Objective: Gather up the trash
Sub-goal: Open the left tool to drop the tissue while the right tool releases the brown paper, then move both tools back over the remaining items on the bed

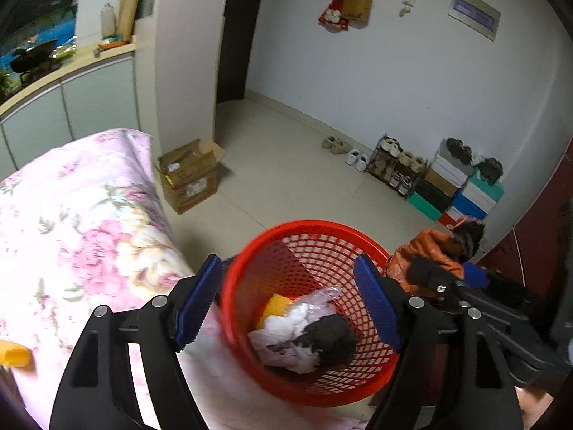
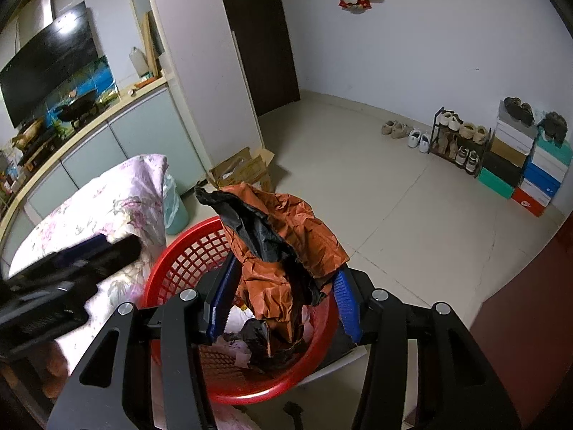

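A red mesh basket [image 1: 315, 236] stands by the bed and holds white crumpled paper [image 1: 286, 326], a dark wad [image 1: 333, 337] and a yellow piece [image 1: 275, 306]. My left gripper [image 1: 290, 304] is open above the basket, empty. My right gripper [image 2: 283, 304] is shut on a crumpled orange and black wrapper [image 2: 286, 236], held over the basket [image 2: 179, 261]. The wrapper also shows in the left wrist view [image 1: 426, 251] at the basket's right rim. The left gripper body [image 2: 64, 279] shows at the left of the right wrist view.
A bed with a pink floral cover [image 1: 71, 233] lies on the left, with a yellow scrap [image 1: 14, 354] on it. An open cardboard box [image 1: 189, 175] stands on the tiled floor. A shoe rack [image 1: 397, 168] and stacked shoe boxes [image 1: 462, 193] line the far wall.
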The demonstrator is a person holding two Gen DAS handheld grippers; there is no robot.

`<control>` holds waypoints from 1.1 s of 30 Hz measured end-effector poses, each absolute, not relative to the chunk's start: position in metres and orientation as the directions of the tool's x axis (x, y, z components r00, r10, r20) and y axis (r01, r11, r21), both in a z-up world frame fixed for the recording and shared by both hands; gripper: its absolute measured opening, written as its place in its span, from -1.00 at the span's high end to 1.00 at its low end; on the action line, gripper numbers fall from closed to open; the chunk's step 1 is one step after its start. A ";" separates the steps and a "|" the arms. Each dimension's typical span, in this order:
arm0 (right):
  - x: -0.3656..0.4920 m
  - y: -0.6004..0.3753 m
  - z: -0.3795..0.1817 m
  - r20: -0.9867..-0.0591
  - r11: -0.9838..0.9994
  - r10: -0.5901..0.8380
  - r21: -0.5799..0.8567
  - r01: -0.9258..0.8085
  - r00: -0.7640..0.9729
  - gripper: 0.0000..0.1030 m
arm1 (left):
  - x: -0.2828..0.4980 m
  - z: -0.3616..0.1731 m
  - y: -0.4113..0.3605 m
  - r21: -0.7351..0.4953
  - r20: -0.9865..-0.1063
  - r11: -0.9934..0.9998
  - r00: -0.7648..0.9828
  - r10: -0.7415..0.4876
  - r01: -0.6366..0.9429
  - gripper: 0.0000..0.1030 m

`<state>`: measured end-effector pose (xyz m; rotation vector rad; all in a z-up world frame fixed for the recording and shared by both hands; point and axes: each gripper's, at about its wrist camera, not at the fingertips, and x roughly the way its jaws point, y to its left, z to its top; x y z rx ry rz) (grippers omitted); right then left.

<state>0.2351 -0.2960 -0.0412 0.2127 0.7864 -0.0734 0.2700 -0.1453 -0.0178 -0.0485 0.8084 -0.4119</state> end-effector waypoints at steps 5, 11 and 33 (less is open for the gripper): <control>0.243 -0.295 -0.049 -0.720 0.973 -0.003 0.158 0.168 0.694 -0.37 | 0.267 -0.010 -0.124 -0.189 -0.682 0.932 0.641 -0.352 0.310 -0.43; 0.236 -0.297 -0.047 -0.717 0.971 -0.007 0.161 0.175 0.697 -0.37 | 0.263 -0.002 -0.100 -0.199 -0.669 0.942 0.664 -0.333 0.271 -0.43; 0.193 -0.271 -0.012 -0.649 0.979 0.039 0.176 0.100 0.760 -0.37 | 0.217 0.019 -0.073 -0.143 -0.611 0.959 0.741 -0.281 0.245 -0.47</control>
